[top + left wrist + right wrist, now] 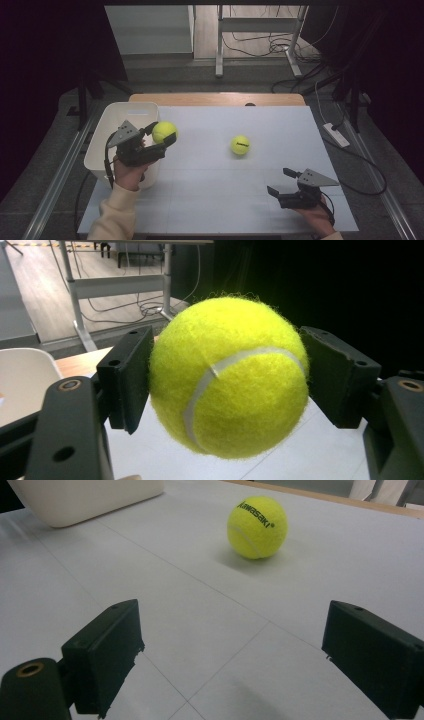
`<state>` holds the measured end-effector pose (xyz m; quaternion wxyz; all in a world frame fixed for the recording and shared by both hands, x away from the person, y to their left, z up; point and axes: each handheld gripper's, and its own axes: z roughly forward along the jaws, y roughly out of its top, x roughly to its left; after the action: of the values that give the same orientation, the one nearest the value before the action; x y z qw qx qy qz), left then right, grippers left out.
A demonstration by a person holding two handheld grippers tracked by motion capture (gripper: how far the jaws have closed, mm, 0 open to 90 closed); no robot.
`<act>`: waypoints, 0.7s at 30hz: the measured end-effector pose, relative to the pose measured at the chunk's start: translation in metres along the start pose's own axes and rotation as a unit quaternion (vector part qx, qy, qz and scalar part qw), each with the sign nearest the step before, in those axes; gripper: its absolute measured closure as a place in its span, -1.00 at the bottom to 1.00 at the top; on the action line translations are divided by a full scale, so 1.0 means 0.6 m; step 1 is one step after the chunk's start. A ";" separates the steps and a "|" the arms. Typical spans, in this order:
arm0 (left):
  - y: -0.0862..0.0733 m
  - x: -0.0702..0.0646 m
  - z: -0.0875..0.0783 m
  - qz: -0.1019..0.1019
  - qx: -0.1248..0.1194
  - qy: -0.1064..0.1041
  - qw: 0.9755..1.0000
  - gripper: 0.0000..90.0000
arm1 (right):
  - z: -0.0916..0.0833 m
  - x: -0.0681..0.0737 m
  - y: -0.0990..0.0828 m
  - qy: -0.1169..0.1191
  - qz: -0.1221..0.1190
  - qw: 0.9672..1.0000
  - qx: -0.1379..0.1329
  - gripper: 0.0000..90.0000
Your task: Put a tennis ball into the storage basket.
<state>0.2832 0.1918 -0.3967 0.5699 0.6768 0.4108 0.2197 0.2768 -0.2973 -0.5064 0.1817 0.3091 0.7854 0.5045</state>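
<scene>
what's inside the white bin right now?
High view: the white bin shows bare white floor where it is visible. The left tongs, shut on a tennis ball, and the hand cover its near right part, so that stretch can't be checked.

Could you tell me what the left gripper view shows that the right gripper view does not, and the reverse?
Left gripper view: a tennis ball clamped between the left gripper pads, above the table, and a desk frame behind. Right gripper view: the right gripper open and empty, and a tennis ball printed "Kawasaki" resting ahead. Both: the white bin and the white table top.
</scene>
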 end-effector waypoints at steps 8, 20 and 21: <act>0.009 0.026 -0.009 -0.024 0.000 0.008 1.000 -0.41 | 0.000 0.001 0.000 0.002 0.001 1.000 -0.002 -0.80; 0.021 0.042 -0.004 -0.023 0.009 0.021 0.999 -0.41 | 0.000 0.001 -0.001 -0.003 0.003 1.000 0.000 -0.79; 0.022 0.043 -0.004 -0.023 0.010 0.022 0.999 -0.41 | 0.000 0.001 -0.001 -0.003 0.004 1.000 0.001 -0.79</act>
<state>0.3002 0.2137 -0.3883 0.5588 0.6682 0.4406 0.2173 0.2765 -0.2970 -0.5071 0.1820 0.3137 0.7841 0.5035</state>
